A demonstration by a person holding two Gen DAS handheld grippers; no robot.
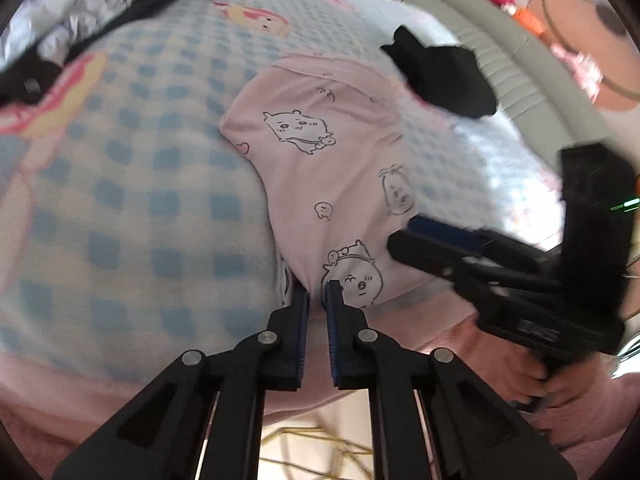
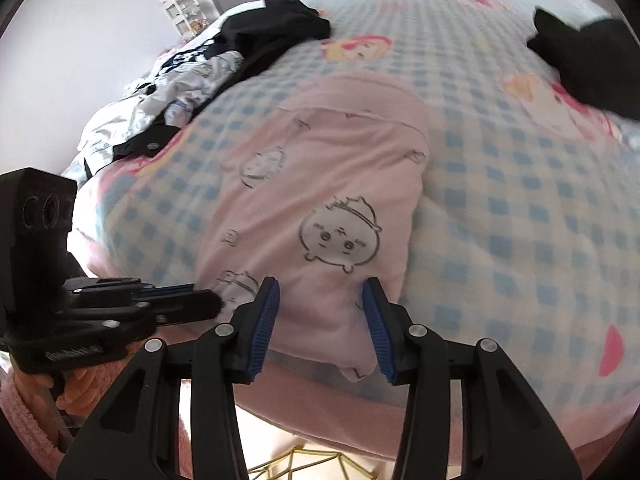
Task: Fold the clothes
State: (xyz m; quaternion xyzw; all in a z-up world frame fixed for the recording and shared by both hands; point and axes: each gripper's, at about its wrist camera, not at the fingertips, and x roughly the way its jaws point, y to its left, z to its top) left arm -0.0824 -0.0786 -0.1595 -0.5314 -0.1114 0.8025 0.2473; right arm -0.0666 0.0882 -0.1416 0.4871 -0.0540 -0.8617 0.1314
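A pink garment (image 1: 320, 160) printed with cartoon animals lies in a long folded strip on the checked blanket (image 1: 140, 200). My left gripper (image 1: 316, 290) is shut on a pinch of its near left corner, with pink cloth squeezed between the blue pads. In the right wrist view that gripper (image 2: 200, 300) comes in from the left at the same garment (image 2: 320, 184). My right gripper (image 2: 322, 292) stands open over the near right edge; the cloth lies between its fingers and the pads do not press it. From the left wrist view it (image 1: 404, 240) meets the garment's right edge.
A black garment (image 2: 592, 64) lies on the blanket's far right. A heap of black and white clothes (image 2: 200, 64) sits at the far left. A hand (image 1: 532, 376) holds the right gripper's handle. The bed's near edge is just below both grippers.
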